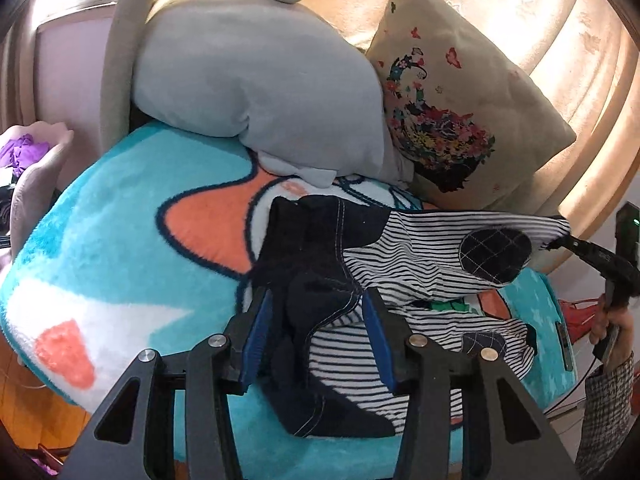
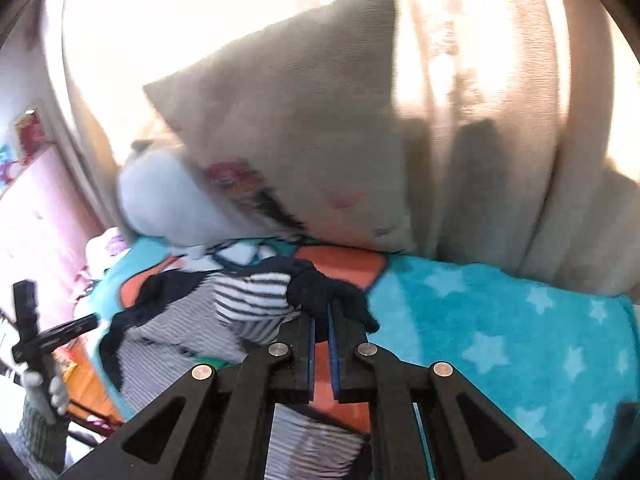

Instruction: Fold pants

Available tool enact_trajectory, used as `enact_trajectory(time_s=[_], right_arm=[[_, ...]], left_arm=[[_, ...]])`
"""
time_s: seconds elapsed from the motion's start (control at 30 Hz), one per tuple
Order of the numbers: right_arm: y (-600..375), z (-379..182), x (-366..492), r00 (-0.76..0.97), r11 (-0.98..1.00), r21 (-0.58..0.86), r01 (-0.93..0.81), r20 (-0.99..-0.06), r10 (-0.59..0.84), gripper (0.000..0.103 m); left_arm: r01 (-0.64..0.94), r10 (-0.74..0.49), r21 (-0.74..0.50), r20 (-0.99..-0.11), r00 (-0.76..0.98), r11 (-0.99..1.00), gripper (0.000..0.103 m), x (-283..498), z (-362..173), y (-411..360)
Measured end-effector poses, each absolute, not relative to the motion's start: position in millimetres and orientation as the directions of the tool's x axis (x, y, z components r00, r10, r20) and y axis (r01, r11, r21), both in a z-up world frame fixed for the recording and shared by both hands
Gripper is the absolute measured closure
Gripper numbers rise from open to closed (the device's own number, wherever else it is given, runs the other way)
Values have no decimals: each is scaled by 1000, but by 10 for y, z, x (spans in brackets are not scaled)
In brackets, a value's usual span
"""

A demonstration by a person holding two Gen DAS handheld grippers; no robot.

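- Sunlit beige curtains hang behind a seat covered with a turquoise blanket printed with orange shapes and pale stars.
- At the back of the blanket lean a grey plush toy and a beige cushion with a floral print, touching each other.
- The pants, striped white and dark with navy panels and quilted navy knee patches, lie crumpled on the blanket, partly raised off it.
- The left gripper grasps a bunched navy part of the pants between its blue pads, the jaws standing moderately apart around the thick fabric.
- The right gripper is clenched on a dark cuff of the pants, its pads nearly touching, holding one leg up so that it stretches out above the blanket.
- In the left wrist view the right gripper appears at the far right edge, held by a hand in a checked sleeve.
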State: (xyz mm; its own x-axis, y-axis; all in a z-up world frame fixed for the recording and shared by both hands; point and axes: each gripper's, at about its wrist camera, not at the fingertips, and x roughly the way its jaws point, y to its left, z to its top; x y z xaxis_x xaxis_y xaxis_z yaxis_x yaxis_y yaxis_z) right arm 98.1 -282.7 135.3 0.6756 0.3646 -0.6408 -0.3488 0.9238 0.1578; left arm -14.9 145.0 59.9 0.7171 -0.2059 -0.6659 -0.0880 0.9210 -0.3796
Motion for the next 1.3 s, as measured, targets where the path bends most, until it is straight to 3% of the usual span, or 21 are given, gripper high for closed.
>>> enact_trajectory(time_s=[0.1, 0.13, 0.17, 0.23, 0.37, 0.53, 0.63, 0.7, 0.73, 0.93, 1.0, 1.03, 1.07, 1.3], right_arm=[[-3075, 1169, 1301, 632, 942, 264, -207, -699, 335, 94], [-3222, 1045, 1433, 622, 947, 301, -113, -721, 304, 86], [-3314, 978, 1504, 632, 950, 306, -55, -726, 271, 71], [-3495, 862, 1548, 662, 947, 322, 7, -711, 237, 56], [-3598, 627, 1534, 652, 917, 395, -54, -682, 332, 52], [-3368, 265, 1618, 580, 922, 370, -117, -728, 366, 52], [-3277, 144, 1646, 576, 931, 347, -118, -740, 348, 53], [-3252, 146, 1657, 573, 917, 372, -143, -724, 383, 85], [-3260, 188, 1635, 577, 906, 395, -152, -708, 406, 92], [-3269, 460, 1395, 629, 902, 389, -186, -659, 414, 93], [-3270, 535, 1317, 643, 905, 381, -189, -648, 407, 93], [-3275, 564, 1276, 651, 905, 379, -192, -642, 407, 93], [-3282, 592, 1235, 657, 905, 377, -197, -635, 407, 93], [-3291, 687, 1204, 685, 914, 356, -194, -618, 386, 93]], left_arm=[[-94, -214, -389, -676, 705, 917, 57, -80, 575, 1456], [-95, -216, -391, -677, 703, 916, 57, -71, 572, 1458], [-95, -215, -388, -678, 703, 917, 57, -66, 573, 1464], [-99, -202, -376, -680, 705, 921, 53, -65, 575, 1478], [-109, -190, -366, -687, 701, 924, 49, 2, 543, 1510], [-110, -197, -362, -709, 678, 925, 49, 233, 505, 1461], [-89, -198, -341, -717, 669, 936, 40, 522, 530, 1426], [-87, -183, -315, -731, 657, 945, 40, 783, 514, 1418], [-83, -183, -307, -739, 648, 948, 40, 895, 498, 1414], [-24, -168, -212, -834, 525, 977, 40, 1527, 219, 1206], [4, -78, -89, -854, 515, 996, 64, 1586, 232, 1044], [5, -62, -69, -862, 504, 998, 89, 1589, 231, 1011], [-4, -31, -38, -867, 497, 999, 98, 1600, 259, 977], [-133, 174, 119, -798, 577, 984, 102, 1689, 530, 1013]])
